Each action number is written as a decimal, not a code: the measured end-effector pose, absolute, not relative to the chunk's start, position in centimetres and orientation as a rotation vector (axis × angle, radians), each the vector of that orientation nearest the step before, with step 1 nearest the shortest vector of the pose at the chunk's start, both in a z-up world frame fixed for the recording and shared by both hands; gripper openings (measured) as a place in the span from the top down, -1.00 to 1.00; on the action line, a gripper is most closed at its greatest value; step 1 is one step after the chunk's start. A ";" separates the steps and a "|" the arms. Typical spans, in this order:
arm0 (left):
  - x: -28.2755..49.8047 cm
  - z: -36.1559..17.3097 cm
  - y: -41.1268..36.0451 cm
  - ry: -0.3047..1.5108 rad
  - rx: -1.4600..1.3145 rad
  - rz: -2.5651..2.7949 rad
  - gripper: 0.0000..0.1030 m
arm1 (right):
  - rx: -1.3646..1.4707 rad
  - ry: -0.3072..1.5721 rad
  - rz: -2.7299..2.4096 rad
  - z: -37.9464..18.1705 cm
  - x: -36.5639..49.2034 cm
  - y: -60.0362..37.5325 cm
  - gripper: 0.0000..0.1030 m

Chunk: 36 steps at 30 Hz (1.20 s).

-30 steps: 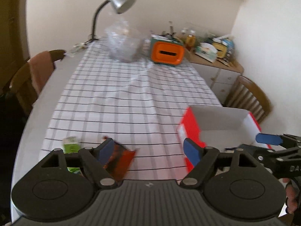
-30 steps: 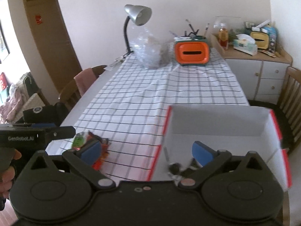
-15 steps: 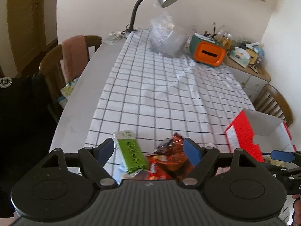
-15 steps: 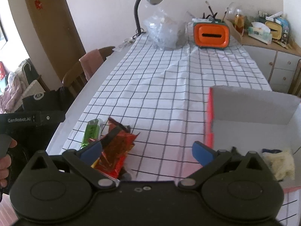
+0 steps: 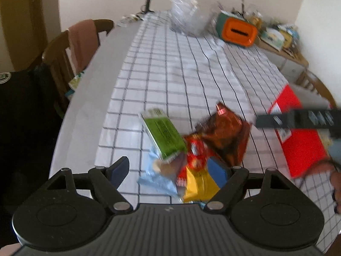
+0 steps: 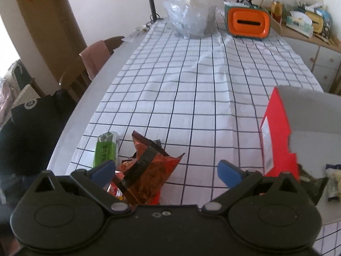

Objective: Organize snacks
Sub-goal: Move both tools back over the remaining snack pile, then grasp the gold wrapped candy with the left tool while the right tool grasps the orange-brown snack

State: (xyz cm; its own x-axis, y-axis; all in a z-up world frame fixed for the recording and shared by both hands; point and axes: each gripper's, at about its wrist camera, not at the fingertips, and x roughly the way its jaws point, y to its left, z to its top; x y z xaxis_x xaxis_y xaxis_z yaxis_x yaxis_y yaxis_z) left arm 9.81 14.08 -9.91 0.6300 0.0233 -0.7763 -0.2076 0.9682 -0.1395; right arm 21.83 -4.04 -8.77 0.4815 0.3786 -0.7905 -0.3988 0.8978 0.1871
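Nearest, left gripper [image 5: 170, 170] spread wide over a loose heap of snacks at the table's near edge, nothing between the fingers yet: yellow packet [image 5: 200, 185] and pale blue wrapper [image 5: 157, 181] closest, red packet [image 5: 195, 152] just behind, green bar [image 5: 163, 133] leaning across them, brown bag [image 5: 226, 133] on the right of the pile. Blurred view there, so exact overlaps hard to tell. Right gripper [image 6: 166, 167] likewise apart and empty, low above the same heap, brown bag [image 6: 149, 177] between its fingers and green bar [image 6: 105, 149] just left of the left finger. To the right, red box [image 6: 275, 138] open on the cloth, with a couple of items visible inside at the view's right edge. Farther off, checked cloth [image 6: 191, 85], then a clear plastic bag [image 6: 187, 20], orange holder [image 6: 247, 22] and lamp [image 6: 153, 0] at the far end. Step in hand, by the look of it: reaching for the next snack to box. Next move calls for lowering onto one packet only, closing on a firm edge rather than slack foil, lifting free of the neighbours, then carrying right over the box wall. Crinkly bags likely to slip or drag others along.
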 end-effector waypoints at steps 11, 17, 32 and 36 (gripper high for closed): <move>10.7 -12.8 10.2 0.950 -0.177 0.049 -0.57 | -0.021 1.035 0.424 -11.1 23.4 -1.1 -0.97; 11.3 -13.6 9.1 0.970 -0.160 0.046 -0.55 | -0.004 1.072 0.407 -12.2 24.0 -0.6 -0.88; 12.3 -14.6 9.2 1.004 -0.171 0.079 0.03 | 0.014 1.103 0.454 -13.1 24.3 -1.0 -0.19; 12.3 -14.5 9.7 1.006 -0.198 0.075 0.06 | -0.004 1.078 0.492 -12.8 23.9 -1.0 0.04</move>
State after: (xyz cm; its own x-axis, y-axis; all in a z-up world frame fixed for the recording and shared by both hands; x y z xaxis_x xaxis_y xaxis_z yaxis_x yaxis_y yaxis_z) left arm 12.27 9.66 -14.54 0.5346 -0.0285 -0.8446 -0.1536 0.9795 -0.1303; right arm 23.88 -0.97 -12.79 0.3759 0.3830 -0.8438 -0.3864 0.8924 0.2329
